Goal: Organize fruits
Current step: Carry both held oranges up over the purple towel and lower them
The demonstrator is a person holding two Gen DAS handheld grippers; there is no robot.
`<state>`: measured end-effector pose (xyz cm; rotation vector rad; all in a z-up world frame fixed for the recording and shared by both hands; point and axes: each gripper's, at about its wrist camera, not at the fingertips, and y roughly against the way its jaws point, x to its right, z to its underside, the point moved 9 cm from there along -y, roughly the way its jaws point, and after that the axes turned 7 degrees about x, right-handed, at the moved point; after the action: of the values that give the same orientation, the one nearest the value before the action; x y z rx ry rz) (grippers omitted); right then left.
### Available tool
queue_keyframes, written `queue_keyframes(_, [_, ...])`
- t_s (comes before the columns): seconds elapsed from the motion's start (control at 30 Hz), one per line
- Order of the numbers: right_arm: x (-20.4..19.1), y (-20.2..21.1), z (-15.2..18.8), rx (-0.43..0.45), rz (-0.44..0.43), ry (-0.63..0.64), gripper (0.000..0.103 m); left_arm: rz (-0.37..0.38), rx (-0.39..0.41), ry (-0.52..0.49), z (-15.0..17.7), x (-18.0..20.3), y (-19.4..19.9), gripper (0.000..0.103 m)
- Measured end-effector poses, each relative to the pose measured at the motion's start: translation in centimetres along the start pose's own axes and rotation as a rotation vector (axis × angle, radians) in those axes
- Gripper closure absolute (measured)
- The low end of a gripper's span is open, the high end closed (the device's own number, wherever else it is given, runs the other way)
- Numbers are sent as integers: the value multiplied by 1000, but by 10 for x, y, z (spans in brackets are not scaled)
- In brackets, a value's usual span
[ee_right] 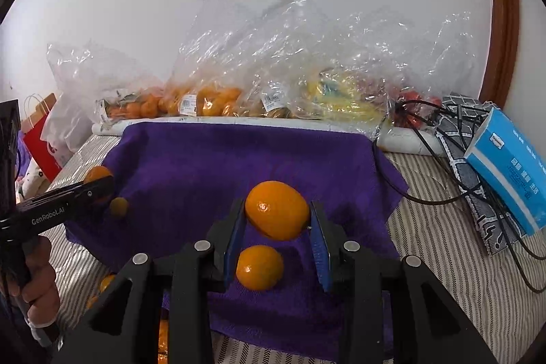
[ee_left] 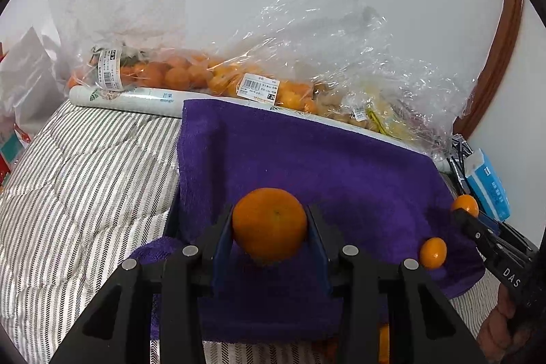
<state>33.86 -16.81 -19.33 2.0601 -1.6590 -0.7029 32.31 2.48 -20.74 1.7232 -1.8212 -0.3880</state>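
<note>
Carrying orange (ee_left: pixel 269 224) in my left gripper (ee_left: pixel 270 229), mandarin (ee_right: pixel 277 209) clamped in right gripper (ee_right: pixel 277 224); next I release both gently onto purple towel (ee_left: pixel 307 152).

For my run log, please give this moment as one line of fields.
left claw: shut on orange | right claw: shut on second orange | third orange: on purple towel

Orange mandarins (ee_right: pixel 277 209), purple towel (ee_left: pixel 307 159), grey-and-white striped bedcover (ee_left: pixel 85 176), blue tissue pack (ee_right: pixel 508 173), possibly yellow bananas (ee_right: pixel 341 98)
</note>
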Motion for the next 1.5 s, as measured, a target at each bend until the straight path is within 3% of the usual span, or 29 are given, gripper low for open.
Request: queue_keyframes(1.5, [-4,-14,14,-76,6,31,66,5,-35,-29,8,3,-6,64])
